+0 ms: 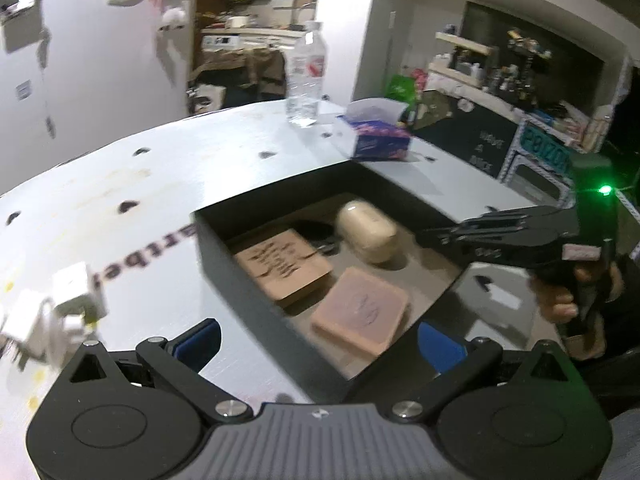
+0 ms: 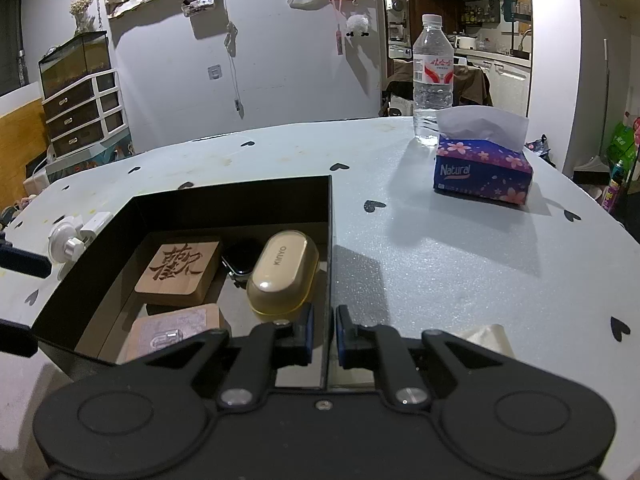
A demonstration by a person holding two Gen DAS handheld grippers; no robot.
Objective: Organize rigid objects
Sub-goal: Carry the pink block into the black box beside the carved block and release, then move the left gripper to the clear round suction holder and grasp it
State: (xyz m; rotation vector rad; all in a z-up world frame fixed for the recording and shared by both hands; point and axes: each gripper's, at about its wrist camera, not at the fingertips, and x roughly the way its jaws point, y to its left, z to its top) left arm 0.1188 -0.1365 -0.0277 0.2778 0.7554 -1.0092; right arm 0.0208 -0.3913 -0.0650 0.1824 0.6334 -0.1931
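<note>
Left hand-held gripper (image 1: 318,346): black linkage arms, blue pads, silver screws, grey ribbed centre plate along bottom of frame. Right hand-held gripper (image 2: 321,334): same black build, blue pads; in left view at right edge, green light glows, dark sleeve.

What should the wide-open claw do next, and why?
Probably reach the left claw toward the white plastic piece on the table beside the black box. That claw stands open and empty, the piece lies outside the box close by, and the right claw is clamped on the box wall.
</note>
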